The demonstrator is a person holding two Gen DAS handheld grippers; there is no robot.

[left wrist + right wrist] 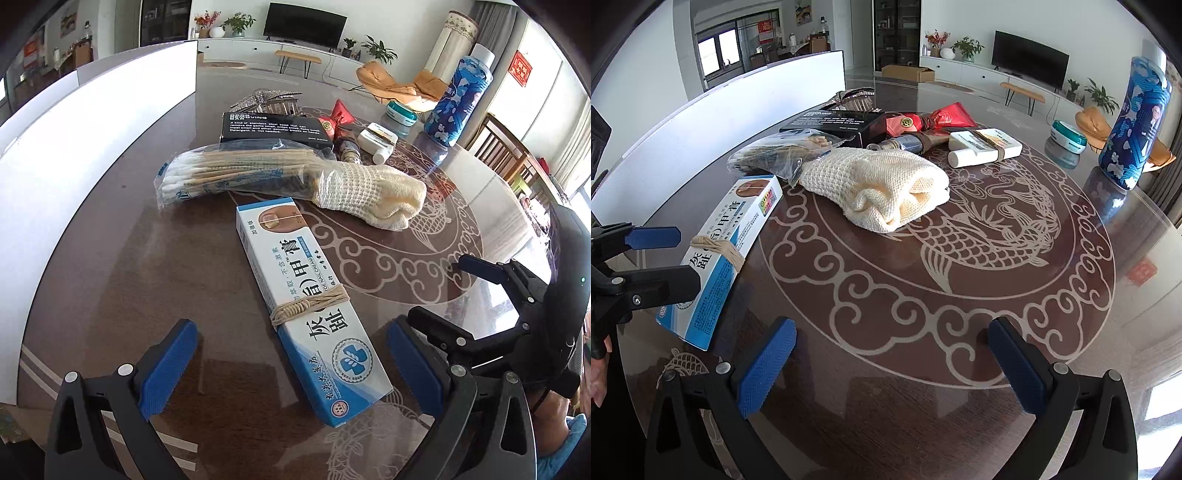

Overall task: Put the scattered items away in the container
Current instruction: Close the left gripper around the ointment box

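Observation:
A blue-and-white nail cream box (310, 306) tied with twine lies on the brown table, between the open fingers of my left gripper (291, 369); it also shows in the right wrist view (727, 254). Behind it lie a bag of cotton swabs (225, 173), a cream knitted cloth (373, 195), a black box (273, 127), a red pouch (338, 120) and a small white bottle (378, 142). The white container (66, 155) stands at the left. My right gripper (892, 363) is open and empty over bare table.
A tall blue patterned can (1134, 122) and a teal-lidded jar (1067, 134) stand at the table's far right. A silver hair clip (269, 99) lies behind the black box. The right gripper shows at the right of the left wrist view (436, 291).

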